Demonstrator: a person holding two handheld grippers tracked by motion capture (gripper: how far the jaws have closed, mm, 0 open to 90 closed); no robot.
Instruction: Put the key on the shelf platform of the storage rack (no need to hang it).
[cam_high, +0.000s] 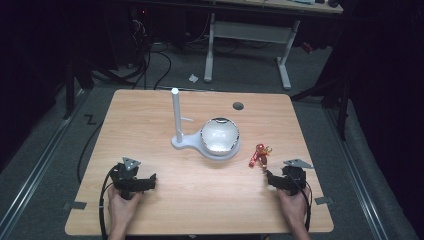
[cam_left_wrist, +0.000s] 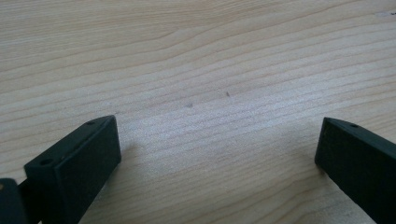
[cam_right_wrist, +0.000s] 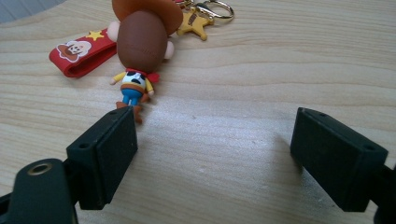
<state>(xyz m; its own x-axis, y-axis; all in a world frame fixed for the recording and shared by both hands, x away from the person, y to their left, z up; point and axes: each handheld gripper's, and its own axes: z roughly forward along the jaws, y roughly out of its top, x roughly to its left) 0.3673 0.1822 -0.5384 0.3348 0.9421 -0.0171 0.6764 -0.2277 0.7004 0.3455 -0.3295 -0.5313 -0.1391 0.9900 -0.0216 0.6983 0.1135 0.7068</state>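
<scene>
A cowboy figure keychain (cam_high: 260, 155) with a red strap lies on the wooden table (cam_high: 150, 120), right of the white stand. In the right gripper view the figure (cam_right_wrist: 140, 51) lies just past my left jaw, its red strap (cam_right_wrist: 81, 52) to the left and a gold star and ring (cam_right_wrist: 198, 21) behind. My right gripper (cam_high: 268, 175) rests on the table just below the keychain, open, with only bare wood between the jaws. My left gripper (cam_high: 150, 180) rests at the front left, open over bare wood (cam_left_wrist: 219, 116).
A white stand with an upright post (cam_high: 176, 116) and a shiny round bowl (cam_high: 220, 135) on its base sits mid-table. A dark hole (cam_high: 238, 106) marks the far right of the tabletop. Beyond the table stand a desk frame and cables on the floor.
</scene>
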